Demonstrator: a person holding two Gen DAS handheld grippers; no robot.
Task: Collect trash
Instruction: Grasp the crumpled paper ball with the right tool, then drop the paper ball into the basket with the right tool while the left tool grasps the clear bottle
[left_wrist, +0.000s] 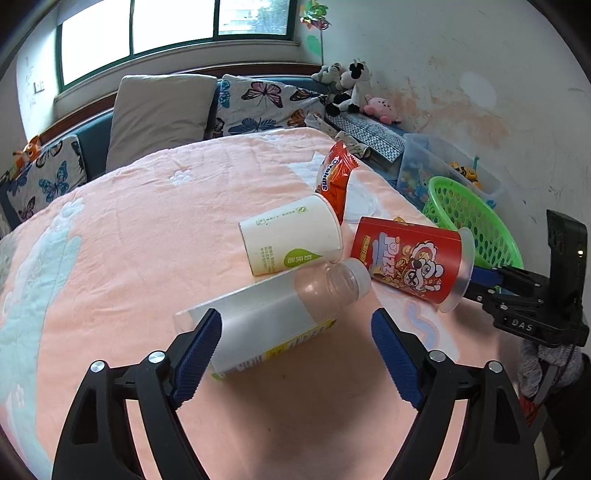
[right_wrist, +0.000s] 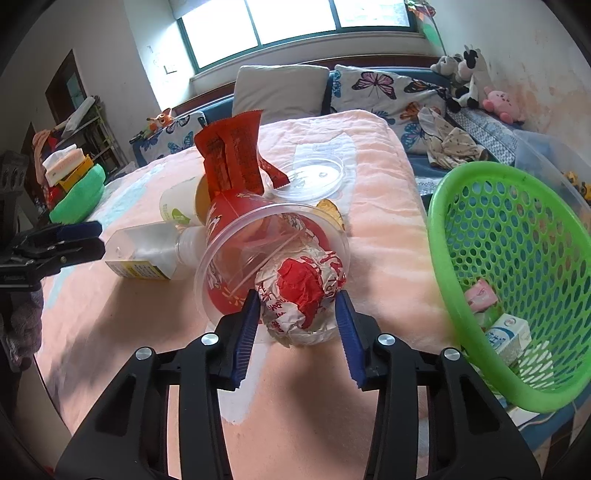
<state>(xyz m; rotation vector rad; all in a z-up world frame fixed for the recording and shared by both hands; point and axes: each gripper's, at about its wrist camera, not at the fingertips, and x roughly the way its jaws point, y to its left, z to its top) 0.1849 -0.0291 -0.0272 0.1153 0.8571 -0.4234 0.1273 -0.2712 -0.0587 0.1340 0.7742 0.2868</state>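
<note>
Both tongs work the bed — right tongs (right_wrist: 297, 317) pinching the crumpled wrapper (right_wrist: 301, 295) for the green basket (right_wrist: 461, 206), left tongs (left_wrist: 295, 339) spread around the bottle (left_wrist: 273, 314).

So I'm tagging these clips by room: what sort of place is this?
Most likely a bedroom, perhaps a child's. The trash lies on a bed with a pink blanket; butterfly-print pillows lean at its head under a window, and plush toys sit in the corner. A green basket stands beside the bed.
</note>
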